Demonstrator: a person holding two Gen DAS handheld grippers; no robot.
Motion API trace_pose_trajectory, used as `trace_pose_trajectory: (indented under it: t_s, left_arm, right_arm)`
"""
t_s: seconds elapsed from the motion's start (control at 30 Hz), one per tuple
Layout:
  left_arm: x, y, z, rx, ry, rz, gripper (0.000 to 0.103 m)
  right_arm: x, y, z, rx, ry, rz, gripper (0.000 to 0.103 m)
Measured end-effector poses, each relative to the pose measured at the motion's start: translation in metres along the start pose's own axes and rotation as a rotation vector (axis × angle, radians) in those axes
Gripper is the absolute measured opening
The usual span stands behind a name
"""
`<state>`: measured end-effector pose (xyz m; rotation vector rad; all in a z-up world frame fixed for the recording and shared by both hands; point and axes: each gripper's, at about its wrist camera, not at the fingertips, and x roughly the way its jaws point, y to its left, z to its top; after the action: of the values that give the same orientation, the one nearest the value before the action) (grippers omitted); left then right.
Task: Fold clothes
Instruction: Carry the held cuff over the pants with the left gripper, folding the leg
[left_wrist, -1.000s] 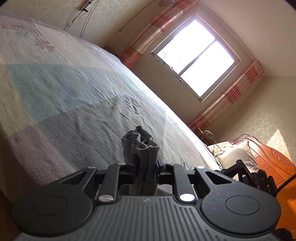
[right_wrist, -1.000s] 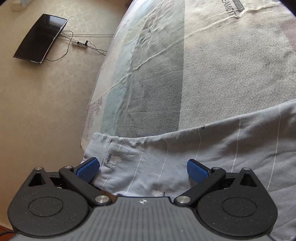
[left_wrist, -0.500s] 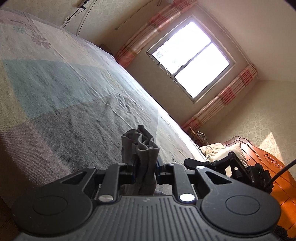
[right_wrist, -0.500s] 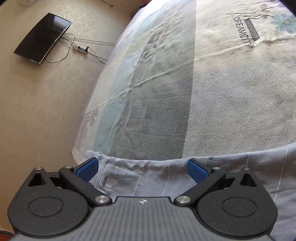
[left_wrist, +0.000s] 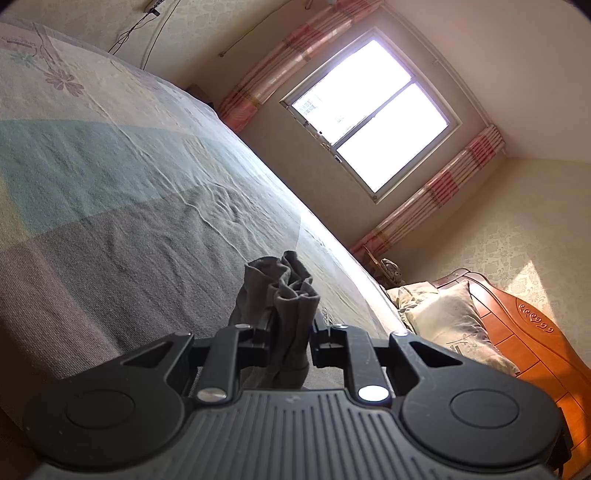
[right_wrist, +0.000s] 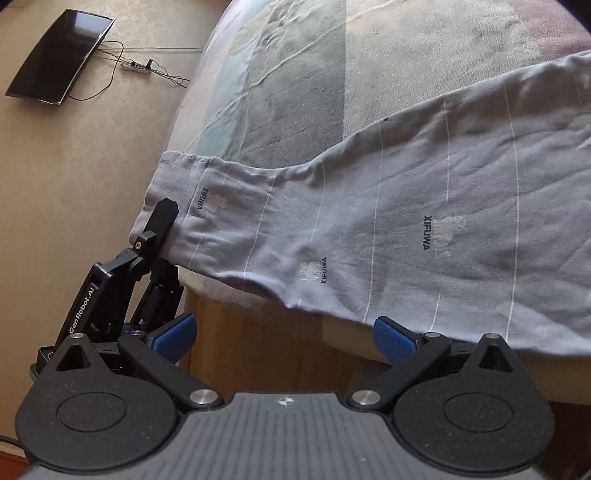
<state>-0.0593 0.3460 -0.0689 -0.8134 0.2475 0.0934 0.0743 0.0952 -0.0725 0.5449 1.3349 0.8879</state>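
Since it's thin jersey, the grey garment should handle light and floppy: no stiffness, it sags wherever it isn't held, and it's not slippery or fragile. It's spread along the near edge of the bed, with its ribbed end hanging just past the corner. That's where the left gripper has it, fingers clamped on a bunched wad of the fabric. Best grab points, I'd say, are the hems and corners, not the middle, which would just bunch up.

The right gripper has its blue fingers wide apart with nothing between them, just off the bed's edge below the cloth.

The bedspread is wrinkly, so expect some drag. The room has a bright window, striped curtains, a pillow and a wooden headboard. The dark flat panel is probably a TV, hard to say.
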Motion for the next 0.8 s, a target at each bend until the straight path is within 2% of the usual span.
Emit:
trace_pose_trajectory:
  t_s: [0.17,0.27,0.53,0.8]
  left_arm:
    - [-0.002,-0.018,0.0,0.03,0.002,0.003,0.017]
    - [-0.002,-0.029,-0.002,0.043,0.006,-0.006,0.017]
    - [0.003,-0.065,-0.005,0.1,0.022,-0.037,0.017]
    - [0.019,-0.104,-0.018,0.169,0.076,-0.074,0.017]
  right_arm:
    - [-0.049,-0.005,0.003,-0.042,-0.125,-0.047,0.103]
    - [-0.075,-0.02,-0.001,-0.027,-0.171,-0.067,0.103]
    - [-0.126,-0.057,-0.013,0.02,-0.231,-0.109,0.103]
    - [-0.163,-0.085,-0.025,0.072,-0.295,-0.128,0.103]
